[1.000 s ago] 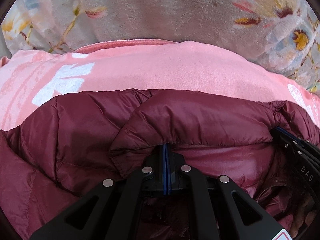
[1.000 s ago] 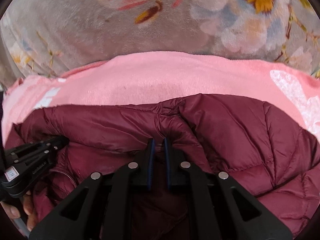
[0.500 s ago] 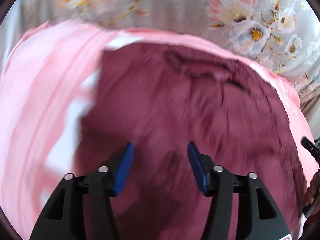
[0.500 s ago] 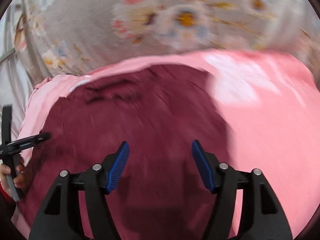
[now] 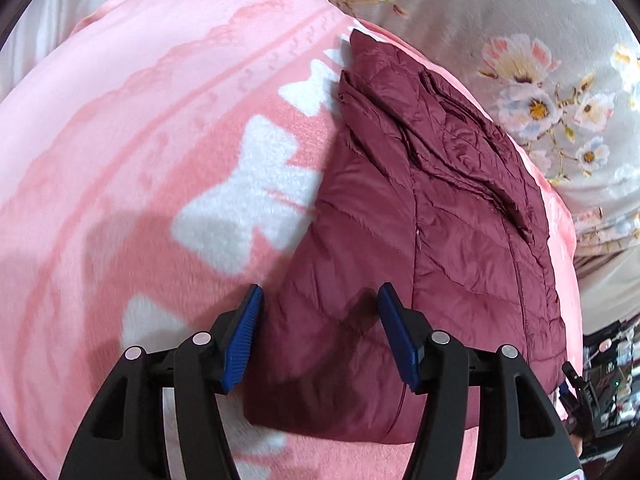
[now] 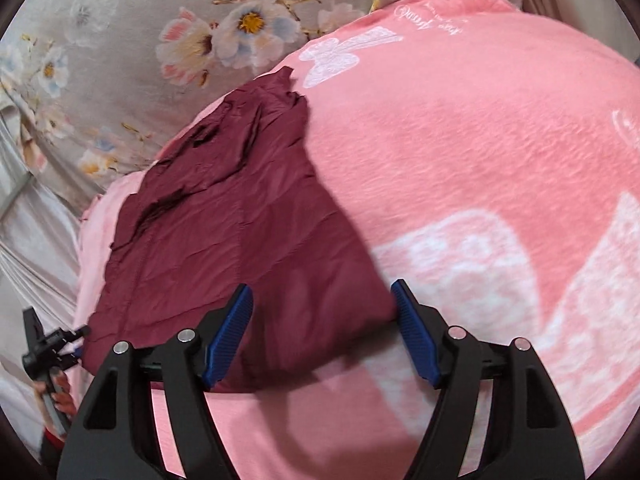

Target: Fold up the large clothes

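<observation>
A dark red quilted puffer jacket (image 5: 432,216) lies folded into a long flat shape on a pink blanket (image 5: 140,152). It also shows in the right wrist view (image 6: 240,232). My left gripper (image 5: 320,332) is open and empty, held above the jacket's near left corner. My right gripper (image 6: 322,328) is open and empty, above the jacket's near right corner. The right gripper's tip shows at the left wrist view's right edge (image 5: 580,388), and the left gripper's tip at the right wrist view's left edge (image 6: 48,348).
The pink blanket (image 6: 480,160) with white patterns covers the bed on both sides of the jacket. A grey floral sheet (image 5: 540,60) lies beyond it, also in the right wrist view (image 6: 140,40). Dark clutter (image 5: 608,364) sits off the bed at the far right.
Both grippers let go of the jacket's folded edge, opened and pulled back and up. The jacket now lies flat, folded over on the blanket.
</observation>
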The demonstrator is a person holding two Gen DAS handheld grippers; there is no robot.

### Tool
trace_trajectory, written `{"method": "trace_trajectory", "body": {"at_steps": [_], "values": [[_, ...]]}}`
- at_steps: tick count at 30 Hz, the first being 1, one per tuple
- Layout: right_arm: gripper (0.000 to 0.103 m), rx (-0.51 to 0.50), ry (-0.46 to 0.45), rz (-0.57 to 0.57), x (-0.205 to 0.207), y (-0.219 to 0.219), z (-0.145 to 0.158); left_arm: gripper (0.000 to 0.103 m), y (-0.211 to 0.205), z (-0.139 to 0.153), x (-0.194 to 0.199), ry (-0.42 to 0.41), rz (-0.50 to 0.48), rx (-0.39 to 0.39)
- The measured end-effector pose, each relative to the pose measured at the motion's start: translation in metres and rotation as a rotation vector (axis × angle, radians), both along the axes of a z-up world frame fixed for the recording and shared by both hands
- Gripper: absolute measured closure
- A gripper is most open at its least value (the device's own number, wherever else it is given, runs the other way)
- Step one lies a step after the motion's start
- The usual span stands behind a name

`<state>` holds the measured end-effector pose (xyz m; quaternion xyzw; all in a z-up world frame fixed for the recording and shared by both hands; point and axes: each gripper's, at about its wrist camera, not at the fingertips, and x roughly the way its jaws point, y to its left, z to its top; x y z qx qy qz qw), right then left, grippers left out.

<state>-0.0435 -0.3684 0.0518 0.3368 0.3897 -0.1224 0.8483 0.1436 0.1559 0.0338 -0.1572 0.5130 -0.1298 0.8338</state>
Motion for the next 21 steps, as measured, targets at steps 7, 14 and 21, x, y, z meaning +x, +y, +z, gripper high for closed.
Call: {"method": "trace_trajectory", "body": {"at_steps": [7, 14, 21], "values": [[0.097, 0.105, -0.100, -0.052, -0.005, 0.009, 0.010, 0.099, -0.010, 0.010, -0.021, -0.017, -0.026, 0.013], [0.099, -0.037, -0.174, 0.009, -0.068, 0.042, 0.067, 0.101, 0.001, 0.052, -0.076, -0.066, -0.107, 0.035], [0.100, -0.178, -0.274, 0.071, -0.174, 0.078, 0.132, 0.101, 0.048, 0.110, -0.177, -0.141, -0.149, -0.066]]}}
